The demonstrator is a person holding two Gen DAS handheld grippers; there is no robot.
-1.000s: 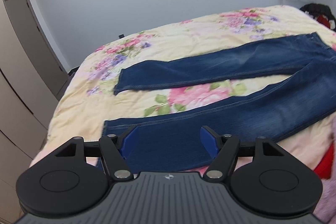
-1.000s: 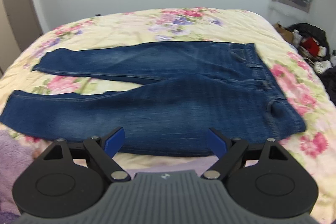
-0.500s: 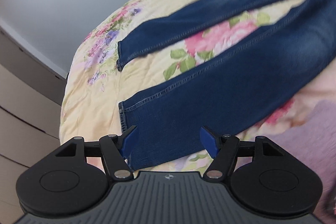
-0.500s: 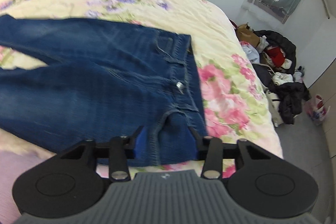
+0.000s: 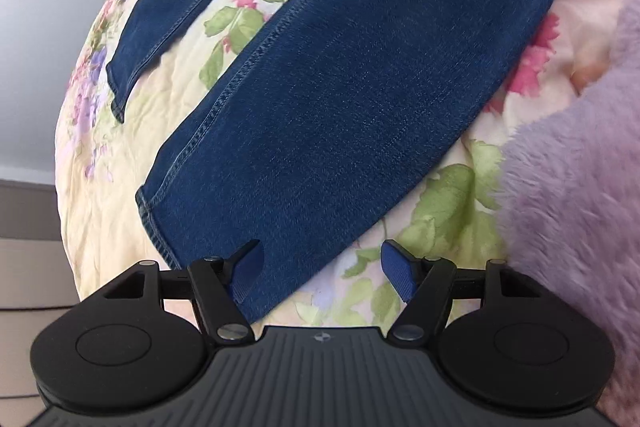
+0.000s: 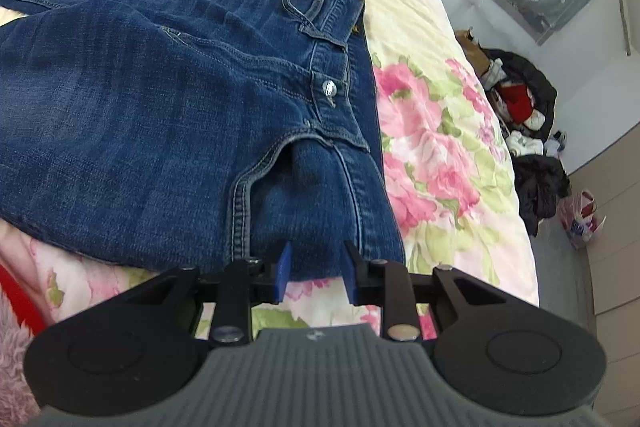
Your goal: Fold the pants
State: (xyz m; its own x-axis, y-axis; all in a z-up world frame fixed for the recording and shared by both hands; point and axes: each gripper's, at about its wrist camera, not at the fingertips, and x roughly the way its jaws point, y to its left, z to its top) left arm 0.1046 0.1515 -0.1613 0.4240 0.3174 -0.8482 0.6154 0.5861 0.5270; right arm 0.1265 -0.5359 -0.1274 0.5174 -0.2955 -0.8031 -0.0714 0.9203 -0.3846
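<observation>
Blue jeans lie flat on a floral bedspread. The left wrist view shows the near leg point(image 5: 340, 99) with its hem at lower left, and the far leg point(image 5: 172, 7) beyond it. My left gripper point(image 5: 322, 273) is open, low over the near leg's hem corner, its left pad over the denim. The right wrist view shows the jeans' waistband and button point(image 6: 330, 89). My right gripper point(image 6: 316, 273) has its jaws narrowed around the near waistband corner point(image 6: 320, 219), with denim between the pads.
The floral bedspread point(image 6: 432, 155) drops off at the right to a floor with a pile of dark clothes point(image 6: 528, 131). A fuzzy lilac fabric point(image 5: 580, 187) sits at the right of the left view. A grey wall lies beyond the bed.
Both grippers dropped closer to the jeans. The left neared the near leg's hem and stayed open. The right moved onto the waistband corner and its jaws narrowed around it.
</observation>
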